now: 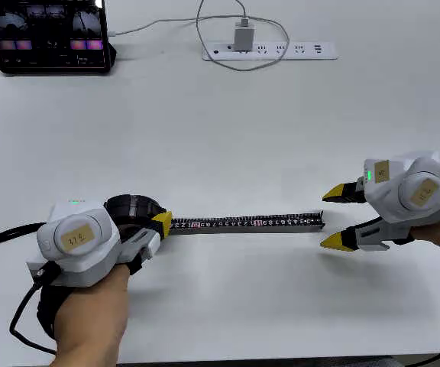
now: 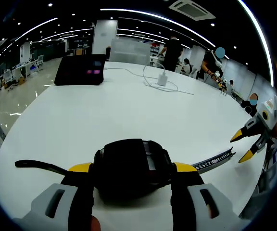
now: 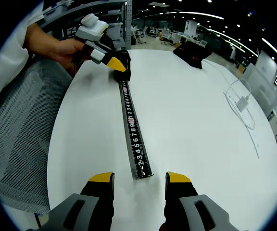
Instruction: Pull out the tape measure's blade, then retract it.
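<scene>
The left gripper [image 2: 132,168] is squeezed tight on the tape measure [image 1: 132,208], one yellow tip on each side of its round black case; the case sits on the white table [image 1: 205,115], near the edge where the person stands; a hand [image 1: 90,313] holds this gripper from behind; a thin black strap [image 2: 32,165] lies on the table to the left of the case.

The right gripper [image 1: 329,220] is wide open and holds nothing; its two yellow tips stand well apart, one above and one below the far end of the blade [image 1: 243,223]; in the right gripper view that end lies just in front of the gap between the tips, and the tips do not touch it.

The blade is pulled out of the case; it is dark with white numbers, and it lies flat and straight on the table, running from the left gripper across to the right one.

Far back on the table is a white power strip [image 1: 270,51] with a white plug [image 1: 243,36] in it and a pale cable looping around it; in the far left corner stands a dark screen [image 1: 48,34] with small glowing pictures; the right gripper view shows a grey mesh chair [image 3: 18,159] beside the table.
</scene>
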`<move>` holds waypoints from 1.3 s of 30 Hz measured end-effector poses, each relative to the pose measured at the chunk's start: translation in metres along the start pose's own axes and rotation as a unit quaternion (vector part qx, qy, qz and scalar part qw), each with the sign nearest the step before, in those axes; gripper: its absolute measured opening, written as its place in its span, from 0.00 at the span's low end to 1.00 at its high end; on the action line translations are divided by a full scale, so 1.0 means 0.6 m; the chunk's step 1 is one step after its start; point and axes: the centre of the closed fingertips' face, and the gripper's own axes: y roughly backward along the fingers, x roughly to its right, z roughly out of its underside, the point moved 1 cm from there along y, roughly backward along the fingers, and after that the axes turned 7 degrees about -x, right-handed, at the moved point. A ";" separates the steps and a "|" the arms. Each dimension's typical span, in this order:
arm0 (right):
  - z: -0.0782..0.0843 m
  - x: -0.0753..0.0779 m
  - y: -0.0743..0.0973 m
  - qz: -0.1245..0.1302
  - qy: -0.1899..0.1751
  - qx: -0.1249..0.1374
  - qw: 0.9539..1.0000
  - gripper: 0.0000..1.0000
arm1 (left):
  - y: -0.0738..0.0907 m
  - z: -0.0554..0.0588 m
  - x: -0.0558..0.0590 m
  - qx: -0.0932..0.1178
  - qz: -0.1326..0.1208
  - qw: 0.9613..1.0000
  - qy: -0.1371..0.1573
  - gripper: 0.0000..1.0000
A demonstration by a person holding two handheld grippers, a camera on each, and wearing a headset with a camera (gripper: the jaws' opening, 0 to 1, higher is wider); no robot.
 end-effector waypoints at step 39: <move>0.003 0.012 -0.026 -0.034 0.037 -0.024 0.998 0.14 | -0.003 0.000 -0.003 -0.004 0.004 1.000 0.001 0.61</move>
